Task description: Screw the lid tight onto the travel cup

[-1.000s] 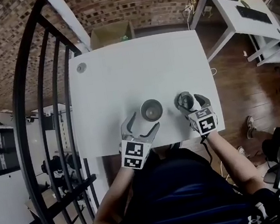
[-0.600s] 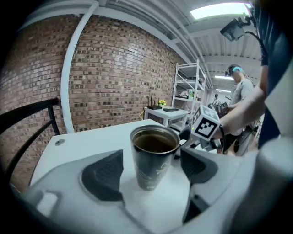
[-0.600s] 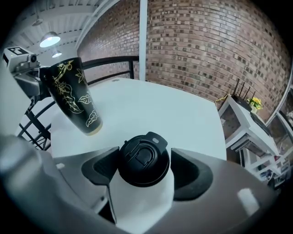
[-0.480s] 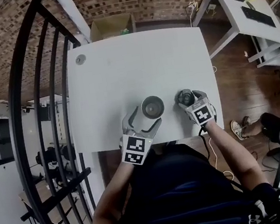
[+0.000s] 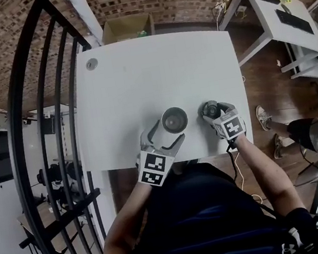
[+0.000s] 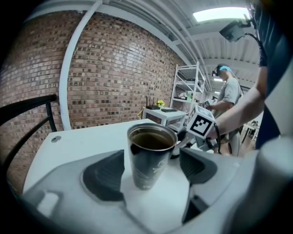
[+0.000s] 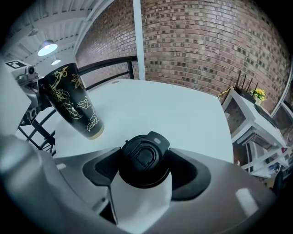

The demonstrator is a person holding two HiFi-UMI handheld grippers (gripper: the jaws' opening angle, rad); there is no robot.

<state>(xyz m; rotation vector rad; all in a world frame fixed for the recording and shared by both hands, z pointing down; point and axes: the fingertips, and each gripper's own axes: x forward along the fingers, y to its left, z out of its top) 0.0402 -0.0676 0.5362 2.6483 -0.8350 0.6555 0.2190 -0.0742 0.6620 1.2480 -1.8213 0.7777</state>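
Black lid (image 7: 144,160) in the right gripper's jaws, open travel cup (image 6: 149,155) just beside it.
The round lid with its flip tab lies flat on the white table (image 5: 140,79) near the front edge. The right gripper (image 5: 214,116) tilts steeply down over it, and its jaws have just been closing, pads against both sides. The dark, gold-leafed cup stands upright between the left gripper's (image 5: 164,138) parted jaws, pads clear of its wall. Wide tabletop stretches beyond both.
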